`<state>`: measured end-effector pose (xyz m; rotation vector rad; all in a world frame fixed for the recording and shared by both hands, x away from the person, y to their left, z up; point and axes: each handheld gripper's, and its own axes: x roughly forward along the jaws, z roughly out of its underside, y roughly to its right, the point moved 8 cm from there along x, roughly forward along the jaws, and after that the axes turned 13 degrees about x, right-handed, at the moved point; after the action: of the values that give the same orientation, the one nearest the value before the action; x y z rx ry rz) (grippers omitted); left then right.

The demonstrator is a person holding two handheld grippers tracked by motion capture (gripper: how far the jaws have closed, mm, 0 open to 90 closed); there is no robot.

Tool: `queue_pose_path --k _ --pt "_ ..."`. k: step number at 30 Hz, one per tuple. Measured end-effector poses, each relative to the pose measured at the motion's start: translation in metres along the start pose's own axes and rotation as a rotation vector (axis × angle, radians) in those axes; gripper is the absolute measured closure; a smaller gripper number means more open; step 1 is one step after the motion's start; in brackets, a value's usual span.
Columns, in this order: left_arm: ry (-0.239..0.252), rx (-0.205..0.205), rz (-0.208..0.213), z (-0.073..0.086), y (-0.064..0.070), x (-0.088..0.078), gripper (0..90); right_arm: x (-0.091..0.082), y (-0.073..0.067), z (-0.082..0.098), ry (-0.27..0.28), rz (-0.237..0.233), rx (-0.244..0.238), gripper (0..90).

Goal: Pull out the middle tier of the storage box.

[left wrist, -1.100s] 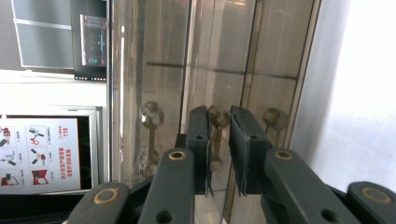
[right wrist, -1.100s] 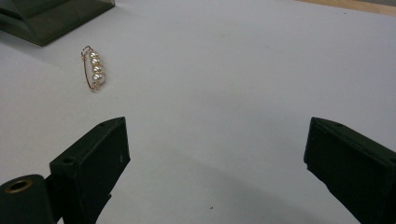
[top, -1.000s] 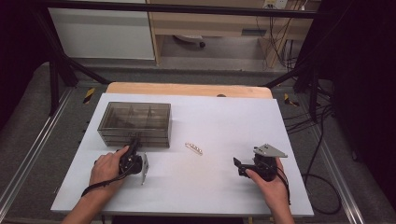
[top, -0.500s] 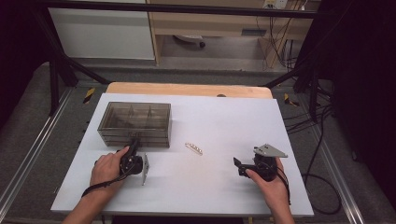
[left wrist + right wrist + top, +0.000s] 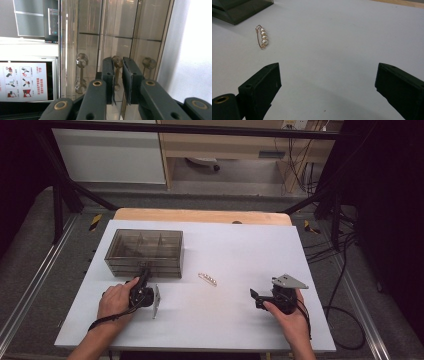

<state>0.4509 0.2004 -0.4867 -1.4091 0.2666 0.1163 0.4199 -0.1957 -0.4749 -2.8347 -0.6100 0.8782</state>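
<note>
A smoky clear drawer box [image 5: 145,251] stands at the table's left. My left gripper [image 5: 144,271] lies turned on its side against the box's front. In the left gripper view its jaws stand close together on the middle drawer handle [image 5: 117,72], a thin bar with a faceted knob at each end, and the gripper [image 5: 118,62] is shut on it. A small pin with several pearls [image 5: 207,279] lies on the white table between the hands. My right gripper [image 5: 254,298] rests at the right, open, pointing left toward the pearl pin [image 5: 262,37], and nothing is between the jaws of this gripper [image 5: 327,75].
Two more drawer handles [image 5: 81,72] [image 5: 148,63] flank the held one on the box front [image 5: 112,30]. The white table top [image 5: 240,245] spreads right of the box. A wooden strip [image 5: 200,215] runs along the far edge. Cables [image 5: 345,270] hang off the table's right side.
</note>
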Motion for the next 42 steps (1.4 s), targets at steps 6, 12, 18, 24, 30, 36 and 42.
queue_pose_path --k 6,12,18,24,30,36,42 --pt "0.002 -0.002 0.001 0.0 0.0 -0.001 80.9 -0.001 0.001 0.0 0.001 0.0 0.0 7.0" --pt "0.005 -0.004 0.001 0.0 0.001 -0.004 81.1 -0.001 0.001 0.0 0.002 0.0 0.002 7.0" --pt "-0.002 -0.006 0.009 0.0 0.003 -0.012 81.1 0.0 0.0 0.0 -0.003 -0.001 -0.002 7.0" --pt "-0.007 0.023 0.005 -0.002 0.006 -0.022 81.1 0.0 0.0 0.0 -0.004 -0.003 -0.004 6.9" --pt "-0.007 -0.001 0.024 -0.003 0.007 -0.031 81.0 0.0 -0.001 0.001 -0.007 -0.006 -0.011 6.7" --pt "0.009 -0.019 0.044 -0.005 0.009 -0.039 80.0 0.001 0.0 0.001 -0.008 -0.008 -0.011 6.4" --pt "0.029 -0.071 0.063 -0.006 0.007 -0.045 62.4 0.0 0.001 0.001 -0.007 -0.008 -0.004 6.2"
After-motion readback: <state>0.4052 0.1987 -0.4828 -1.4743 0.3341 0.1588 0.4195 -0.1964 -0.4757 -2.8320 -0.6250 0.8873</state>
